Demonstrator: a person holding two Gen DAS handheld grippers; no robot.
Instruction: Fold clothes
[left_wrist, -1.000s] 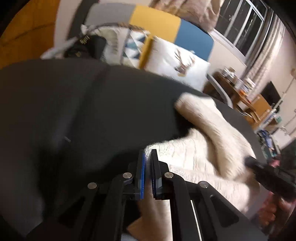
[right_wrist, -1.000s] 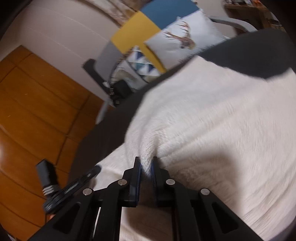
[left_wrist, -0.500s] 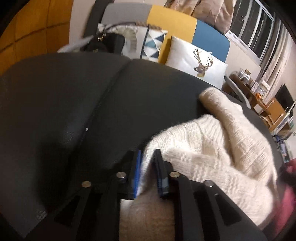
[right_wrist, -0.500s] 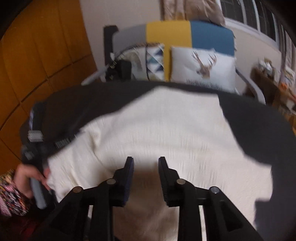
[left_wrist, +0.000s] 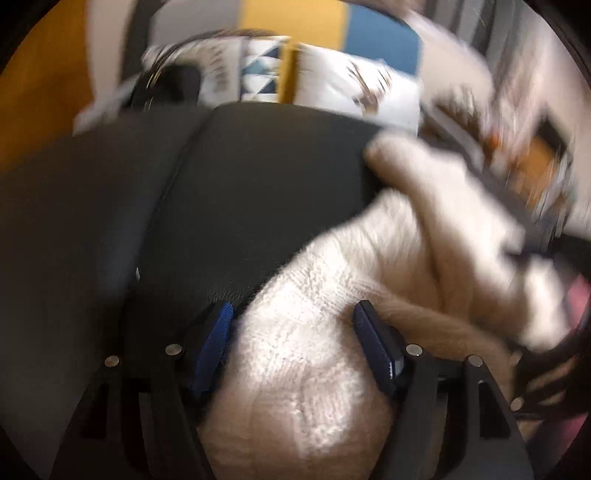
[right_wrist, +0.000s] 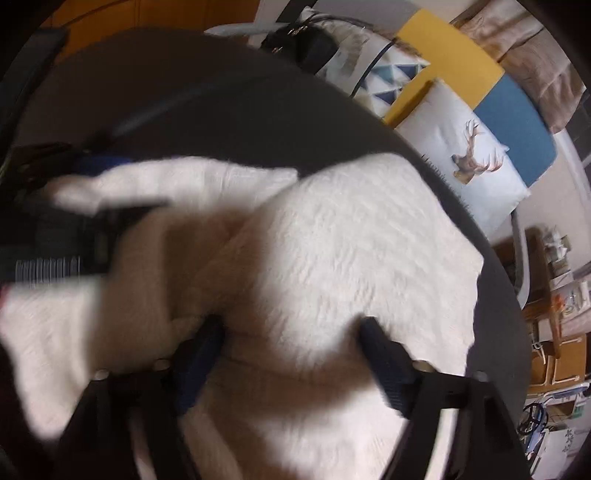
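There was one cream knitted sweater (right_wrist: 354, 236) on one dark cushioned surface (left_wrist: 258, 177). Two grippers appeared, the left gripper (left_wrist: 293, 314) and the right gripper (right_wrist: 290, 328). Behind lay two pillows: one deer-print pillow (right_wrist: 465, 155) and one triangle-patterned pillow (right_wrist: 391, 79).

Both views are lit warmly and rather dimly, with no light source shown. In the left wrist view, heavy motion blur is seen over the deer cushion (left_wrist: 384, 99) and everything right of it, while the sweater (left_wrist: 306, 354) below it is rendered sharper. In the right wrist view, the same deer cushion (right_wrist: 469, 147) is sharp; the sweater (right_wrist: 351, 243) left of it is smeared and crossed by soft shadows. Dark fisheye corners frame both views.
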